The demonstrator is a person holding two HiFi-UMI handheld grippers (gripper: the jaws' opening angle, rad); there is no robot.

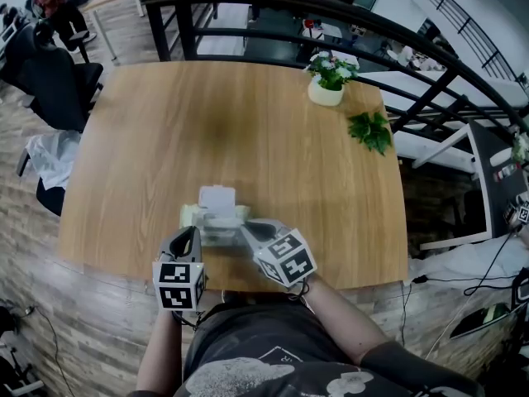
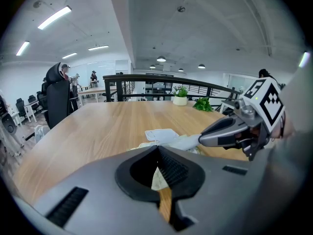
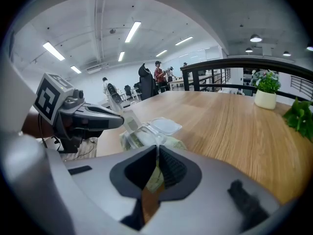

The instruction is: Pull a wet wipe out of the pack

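Note:
A pale green wet wipe pack (image 1: 213,222) lies near the front edge of the wooden table (image 1: 248,131), its white lid (image 1: 217,197) flipped open. My left gripper (image 1: 197,231) is at the pack's left, jaws shut. My right gripper (image 1: 245,228) is at its right. In the left gripper view a whitish wipe (image 2: 183,142) stretches from the pack (image 2: 142,145) to the right gripper (image 2: 201,140), which is shut on it. In the right gripper view the wipe (image 3: 128,124) stands up beside the left gripper (image 3: 122,122), with the lid (image 3: 166,126) behind.
A small potted plant (image 1: 326,77) and a loose green sprig (image 1: 370,131) sit at the table's far right. A black railing (image 1: 248,2) runs behind the table. A chair draped in dark cloth (image 1: 50,81) stands off the left side.

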